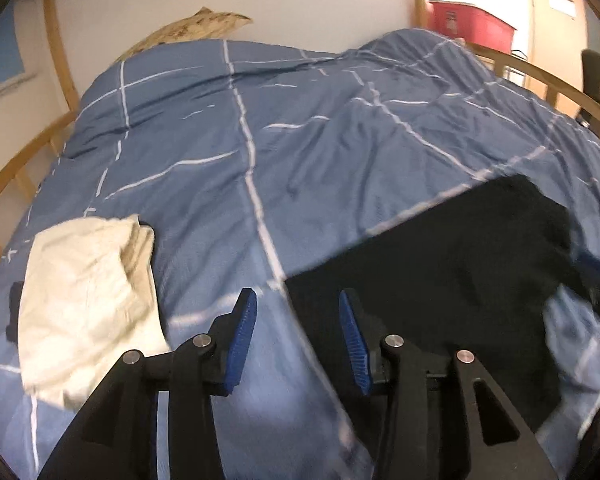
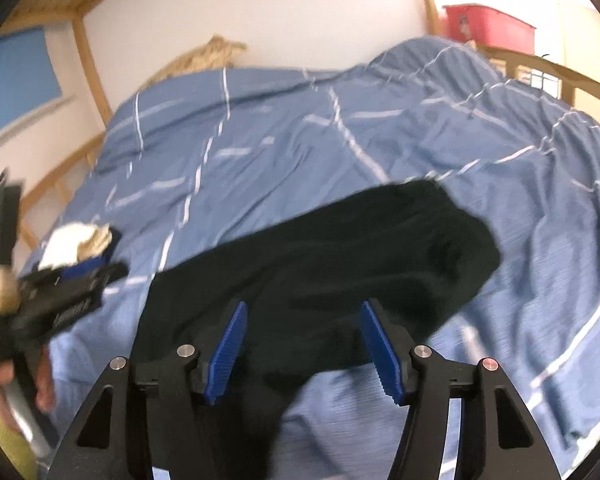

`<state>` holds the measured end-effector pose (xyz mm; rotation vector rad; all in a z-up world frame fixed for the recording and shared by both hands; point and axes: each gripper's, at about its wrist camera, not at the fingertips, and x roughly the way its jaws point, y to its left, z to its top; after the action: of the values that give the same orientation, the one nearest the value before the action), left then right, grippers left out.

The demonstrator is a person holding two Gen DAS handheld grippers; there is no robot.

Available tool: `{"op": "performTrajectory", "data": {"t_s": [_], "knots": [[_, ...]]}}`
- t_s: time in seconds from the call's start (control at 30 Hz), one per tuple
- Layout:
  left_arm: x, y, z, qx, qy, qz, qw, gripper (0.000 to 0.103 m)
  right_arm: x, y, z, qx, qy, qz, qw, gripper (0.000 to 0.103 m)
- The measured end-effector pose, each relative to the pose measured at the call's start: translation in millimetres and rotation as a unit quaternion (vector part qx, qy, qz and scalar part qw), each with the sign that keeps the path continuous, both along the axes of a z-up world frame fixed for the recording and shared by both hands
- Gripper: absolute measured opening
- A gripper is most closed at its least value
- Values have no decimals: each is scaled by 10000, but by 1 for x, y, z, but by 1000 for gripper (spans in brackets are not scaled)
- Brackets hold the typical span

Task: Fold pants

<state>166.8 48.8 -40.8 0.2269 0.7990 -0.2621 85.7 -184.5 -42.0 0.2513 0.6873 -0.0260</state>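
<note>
A: Blue ribbed pads are what we see first on our left gripper (image 1: 298, 334); its jaws stand wide apart with nothing between them, poised over the striped duvet (image 1: 228, 152).

B: And the right one?

A: Our right gripper (image 2: 304, 346) is spread just as wide and holds nothing. The black pants (image 2: 340, 248) lie under and beyond its fingers, running from 6 o'clock up toward 1 o'clock in the right wrist view.

B: Where do the pants sit in the left wrist view?

A: There they show at 4 o'clock as a dark, flat-edged slab (image 1: 440, 272) on the duvet, with their near left edge just past our right-hand pad. Whether that pad touches the cloth, we cannot tell; the picture is smeared.

B: Anything else on the bed?

A: A cream garment (image 1: 84, 300) lies folded at 8 o'clock in the left wrist view, well apart from the pants. Farther out, a tan patterned pillow (image 1: 192, 28) lies against the white wall at 11 o'clock, and a red box (image 1: 472, 24) stands at 1 o'clock beyond the wooden bed frame (image 1: 58, 52).
</note>
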Motion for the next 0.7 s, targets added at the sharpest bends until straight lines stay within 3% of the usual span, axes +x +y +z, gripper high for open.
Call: {"op": "performTrajectory", "data": {"t_s": [0.17,0.33,0.43,0.7], "knots": [[-48,-19,-4,-304,214,14,9993,43,-3,-47,0,284,-28,-53,9996,60],[-82,-52,-13,-68,-4,196,9998,44,1,-91,-13,694,125,-245,9972,60],[-89,-64,-17,1,-79,340,9994,46,5,-108,-24,991,198,-342,9943,60],[-106,-75,-15,-372,-201,365,9984,49,20,-125,-36,1518,138,-420,9874,60]]}}
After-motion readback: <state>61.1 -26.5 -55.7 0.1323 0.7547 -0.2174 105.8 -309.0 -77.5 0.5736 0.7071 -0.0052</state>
